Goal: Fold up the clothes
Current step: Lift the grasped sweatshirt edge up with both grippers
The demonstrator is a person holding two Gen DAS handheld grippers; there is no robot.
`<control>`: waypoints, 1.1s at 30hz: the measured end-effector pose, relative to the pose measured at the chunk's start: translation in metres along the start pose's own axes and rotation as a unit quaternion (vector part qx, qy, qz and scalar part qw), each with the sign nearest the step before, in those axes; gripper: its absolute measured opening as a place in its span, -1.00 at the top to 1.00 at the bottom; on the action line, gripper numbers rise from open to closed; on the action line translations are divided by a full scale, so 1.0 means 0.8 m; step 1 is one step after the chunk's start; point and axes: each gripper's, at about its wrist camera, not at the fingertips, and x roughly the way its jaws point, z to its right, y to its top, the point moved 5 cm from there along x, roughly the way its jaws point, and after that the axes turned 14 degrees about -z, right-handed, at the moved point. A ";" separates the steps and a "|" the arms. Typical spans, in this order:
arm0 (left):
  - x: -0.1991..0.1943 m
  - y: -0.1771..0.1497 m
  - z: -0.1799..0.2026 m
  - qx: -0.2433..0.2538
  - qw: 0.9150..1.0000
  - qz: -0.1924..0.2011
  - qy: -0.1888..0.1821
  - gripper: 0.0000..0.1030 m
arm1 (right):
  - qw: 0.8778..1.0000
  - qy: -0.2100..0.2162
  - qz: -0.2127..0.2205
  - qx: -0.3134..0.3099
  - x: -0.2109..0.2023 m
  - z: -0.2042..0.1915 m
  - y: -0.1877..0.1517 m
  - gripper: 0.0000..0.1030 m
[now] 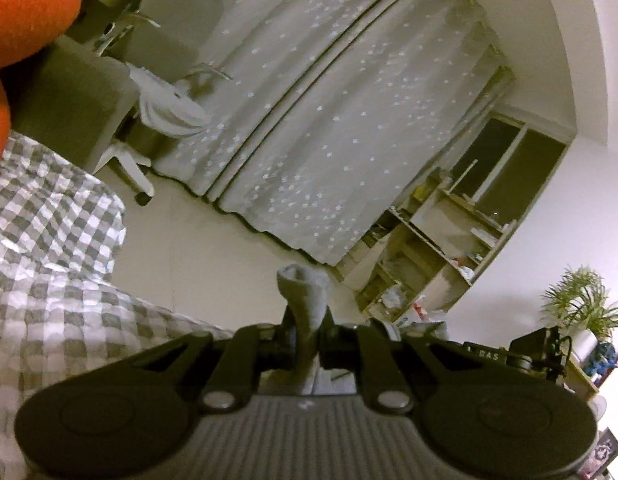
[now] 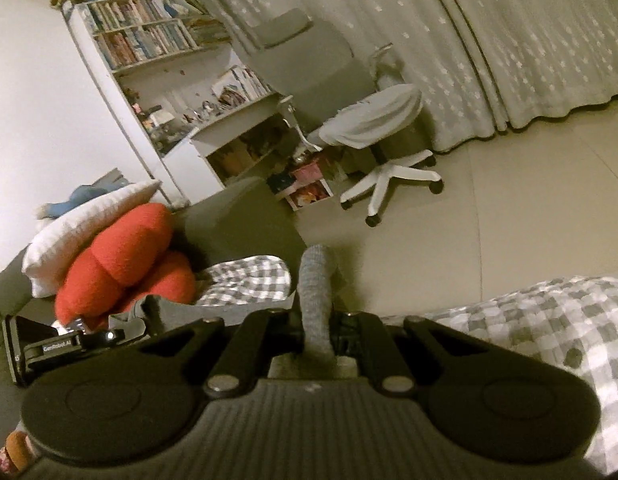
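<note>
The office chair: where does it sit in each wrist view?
Left wrist: office chair at upper left, beside the red cushion.
Right wrist: office chair at upper centre, right of the bookshelf.
Shared landmark: the star-patterned curtain behind the chair.

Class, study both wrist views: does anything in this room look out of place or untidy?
Yes. A pale garment is draped loosely over the seat of the office chair, unfolded. Each tool, left and right, pinches grey knit fabric bunched into a roll.
</note>
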 end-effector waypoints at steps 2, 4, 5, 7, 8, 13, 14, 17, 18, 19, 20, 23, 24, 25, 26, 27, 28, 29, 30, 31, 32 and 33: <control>-0.009 -0.005 0.006 0.002 1.000 0.001 -0.004 0.82 | 1.000 0.005 0.002 -0.002 -0.011 -0.007 -0.005 0.84; -0.017 -0.010 0.013 0.005 1.000 0.002 -0.008 0.82 | 1.000 0.010 0.004 -0.004 -0.020 -0.014 -0.010 0.84; -0.022 -0.013 0.016 0.006 1.000 0.001 -0.010 0.82 | 1.000 0.011 0.005 -0.005 -0.024 -0.016 -0.014 0.84; -0.030 -0.022 0.024 0.010 1.000 -0.001 -0.014 0.82 | 1.000 0.015 0.005 -0.007 -0.033 -0.021 -0.023 0.84; -0.033 -0.026 0.027 0.013 1.000 -0.002 -0.016 0.82 | 1.000 0.018 0.006 -0.006 -0.037 -0.023 -0.028 0.84; -0.052 -0.054 0.043 0.025 0.999 -0.012 -0.021 0.82 | 1.000 0.019 0.008 -0.005 -0.056 -0.030 -0.051 0.84; -0.056 -0.060 0.045 0.026 0.999 -0.013 -0.023 0.82 | 1.000 0.020 0.009 -0.004 -0.059 -0.031 -0.056 0.84; -0.066 -0.077 0.053 0.026 0.999 -0.018 -0.029 0.82 | 1.000 0.022 0.008 -0.005 -0.070 -0.037 -0.072 0.84; -0.070 -0.084 0.056 0.027 0.999 -0.021 -0.032 0.82 | 1.000 0.023 0.008 -0.006 -0.074 -0.039 -0.078 0.84; -0.073 -0.091 0.057 0.030 0.999 -0.024 -0.035 0.82 | 1.000 0.024 0.008 -0.007 -0.079 -0.040 -0.084 0.84; -0.075 -0.098 0.059 0.033 0.998 -0.028 -0.039 0.82 | 1.000 0.024 0.005 -0.010 -0.082 -0.042 -0.091 0.84; -0.082 -0.123 0.061 0.037 0.997 -0.043 -0.046 0.82 | 1.000 0.023 -0.001 -0.014 -0.090 -0.045 -0.112 0.84; -0.084 -0.133 0.061 0.036 0.997 -0.048 -0.046 0.82 | 1.000 0.024 -0.003 -0.012 -0.092 -0.044 -0.120 0.84; -0.084 -0.141 0.058 0.030 0.998 -0.047 -0.042 0.82 | 1.000 0.025 -0.006 -0.010 -0.094 -0.043 -0.128 0.84; -0.083 -0.151 0.055 0.028 0.997 -0.054 -0.039 0.82 | 1.000 0.023 -0.011 -0.010 -0.093 -0.041 -0.135 0.84; -0.082 -0.159 0.053 0.025 0.997 -0.059 -0.036 0.82 | 1.000 0.022 -0.016 -0.010 -0.091 -0.040 -0.142 0.84; -0.081 -0.167 0.050 0.023 0.997 -0.064 -0.033 0.82 | 1.000 0.020 -0.021 -0.009 -0.090 -0.038 -0.150 0.84; -0.080 -0.173 0.048 0.020 0.997 -0.067 -0.033 0.82 | 0.999 0.018 -0.025 -0.009 -0.089 -0.037 -0.157 0.84; -0.080 -0.179 0.046 0.017 0.997 -0.070 -0.033 0.82 | 0.999 0.017 -0.030 -0.009 -0.088 -0.035 -0.164 0.84; -0.080 -0.184 0.045 0.016 0.997 -0.072 -0.033 0.82 | 0.999 0.015 -0.035 -0.008 -0.086 -0.034 -0.172 0.84; -0.080 -0.189 0.044 0.016 0.997 -0.074 -0.031 0.82 | 0.999 0.013 -0.040 -0.008 -0.085 -0.033 -0.179 0.84; -0.080 -0.195 0.042 0.015 0.996 -0.079 -0.028 0.82 | 0.999 0.012 -0.045 -0.008 -0.084 -0.031 -0.186 0.84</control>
